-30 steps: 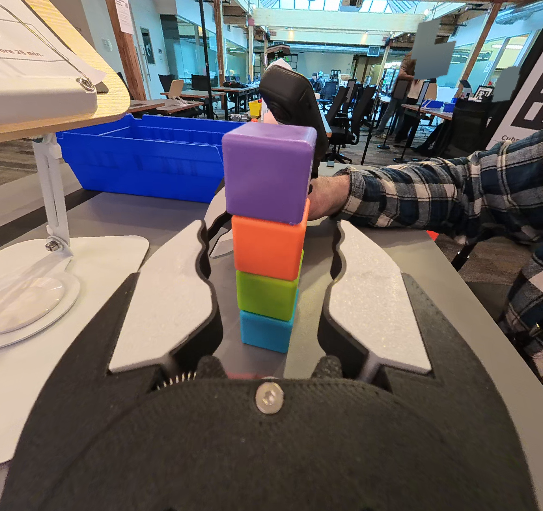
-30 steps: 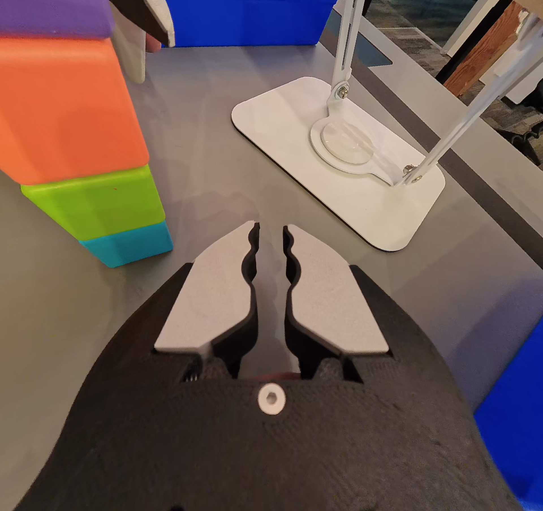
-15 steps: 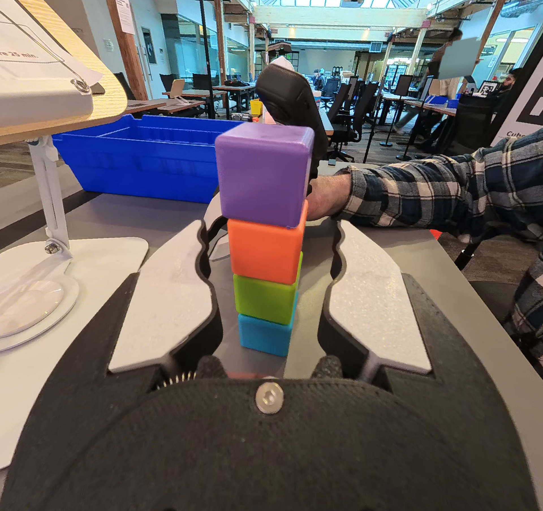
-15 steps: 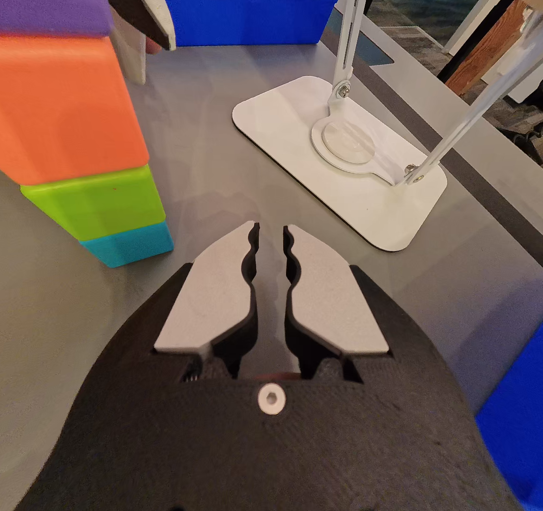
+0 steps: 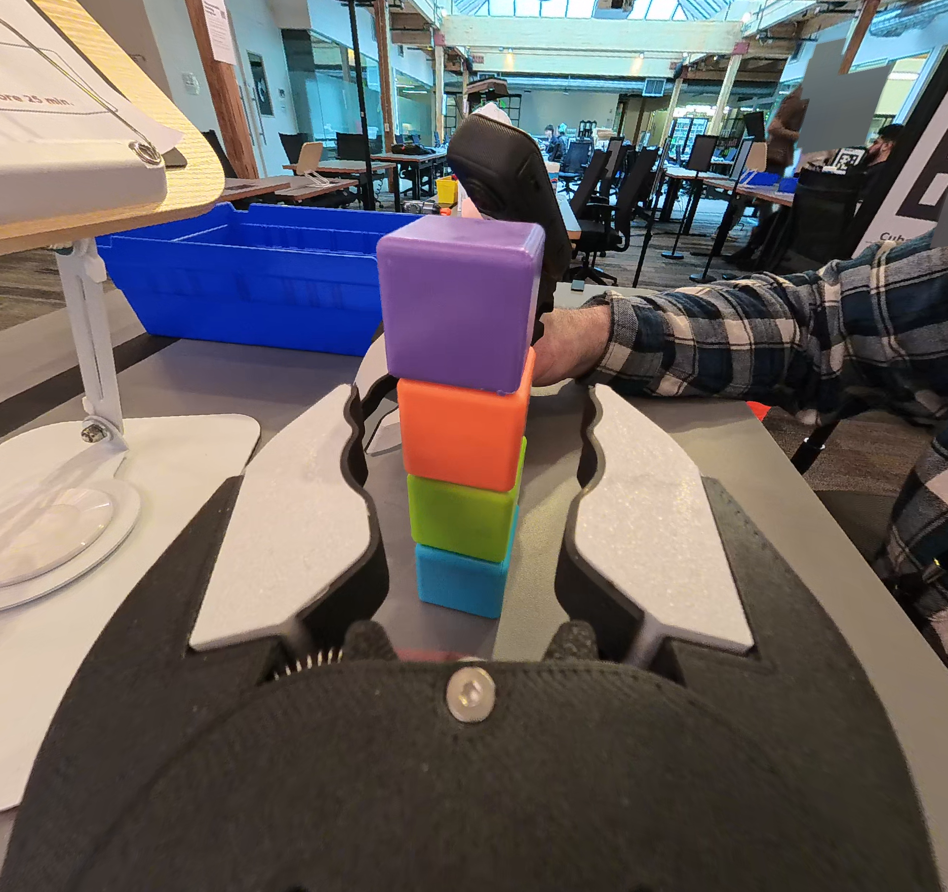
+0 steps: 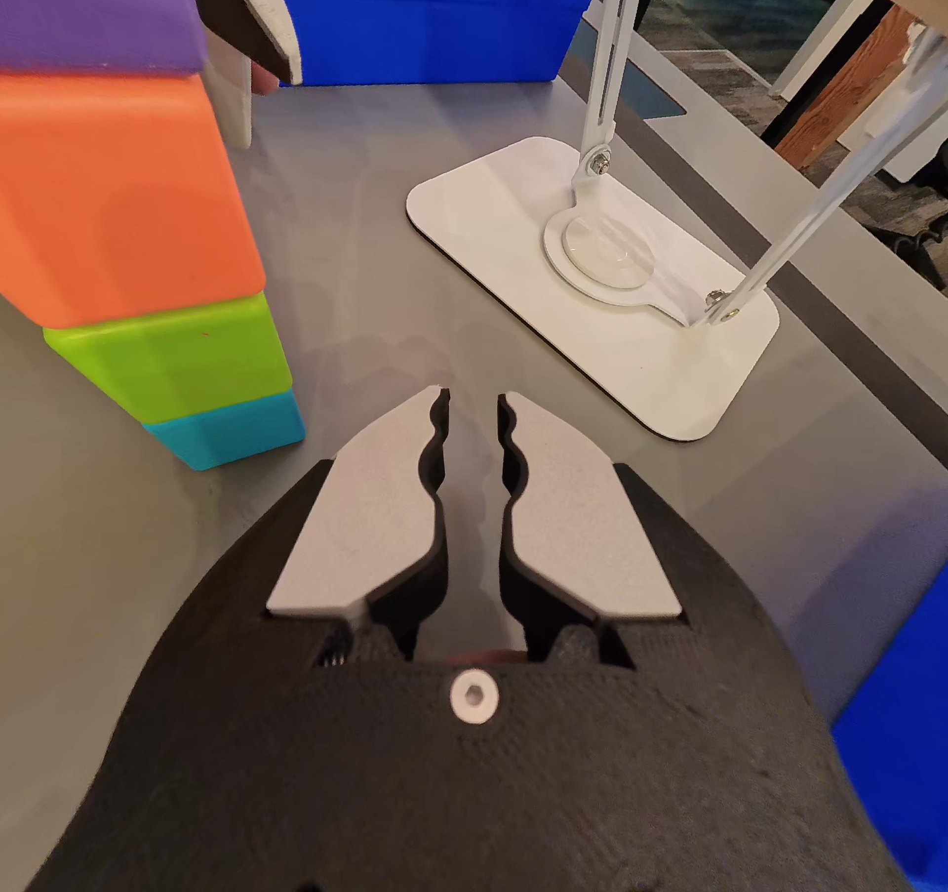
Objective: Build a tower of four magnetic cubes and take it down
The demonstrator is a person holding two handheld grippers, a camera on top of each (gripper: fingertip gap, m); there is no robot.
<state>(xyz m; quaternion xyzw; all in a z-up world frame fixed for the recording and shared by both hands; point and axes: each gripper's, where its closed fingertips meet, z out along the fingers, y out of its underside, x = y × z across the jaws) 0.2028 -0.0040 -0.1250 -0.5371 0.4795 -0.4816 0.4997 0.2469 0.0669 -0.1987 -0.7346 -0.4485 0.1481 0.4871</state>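
Standing upright on the grey table (image 5: 287, 380): four-cube tower, purple cube (image 5: 456, 303) over orange cube (image 5: 461, 431), green cube (image 5: 461, 518), blue cube (image 5: 459, 585), framed untouched between the spread fingers of the left gripper (image 5: 469, 395); right gripper (image 6: 472, 395) beside it, fingers narrowly parted, grasping nothing.

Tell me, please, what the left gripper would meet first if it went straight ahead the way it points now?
Probably the cube tower: the open left gripper has the orange cube and green cube between its fingers, so pushing on should bring its body against them.

Purple cube (image 6: 92, 5) cut off above
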